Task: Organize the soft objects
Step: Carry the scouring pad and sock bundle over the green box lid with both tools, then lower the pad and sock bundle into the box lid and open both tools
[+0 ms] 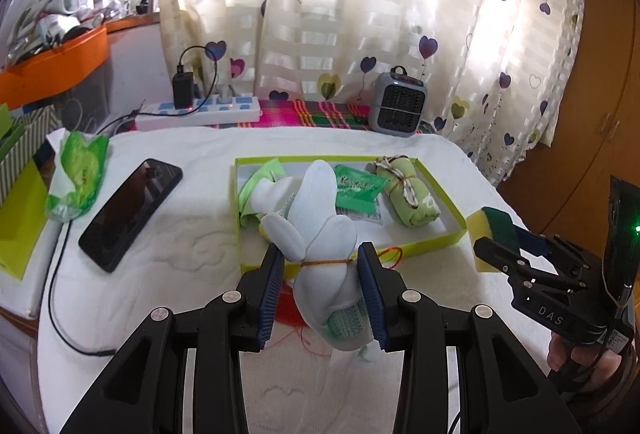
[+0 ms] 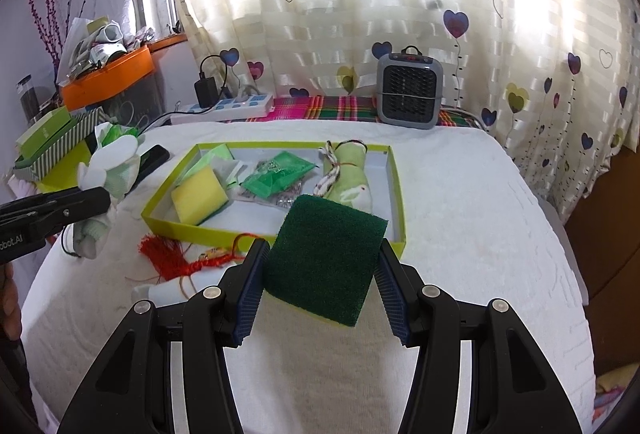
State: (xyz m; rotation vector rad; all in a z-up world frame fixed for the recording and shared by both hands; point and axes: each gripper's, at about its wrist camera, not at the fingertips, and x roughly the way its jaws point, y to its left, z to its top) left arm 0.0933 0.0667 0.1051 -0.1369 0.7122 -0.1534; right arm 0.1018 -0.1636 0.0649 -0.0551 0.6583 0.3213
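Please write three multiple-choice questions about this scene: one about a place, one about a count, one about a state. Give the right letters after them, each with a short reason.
1. Where does the rolled light-green cloth tied with cord lie?
A. Inside the shallow lime-green cardboard box
B. On the black smartphone
C. On the white power strip

2. How many yellow sponges with a dark green scouring side are in view?
A. One
B. Two
C. Four

3. What is the state of the left gripper?
A. Open and empty
B. Closed on the bundle of white socks bound with a rubber band
C. Closed on the small grey fan heater

Answers: 1 A, the roll rests within the box walls, at the right end. 2 B, one sponge lies in the box, another is between the right gripper's pads. 3 B, both blue pads press the bundle's sides.
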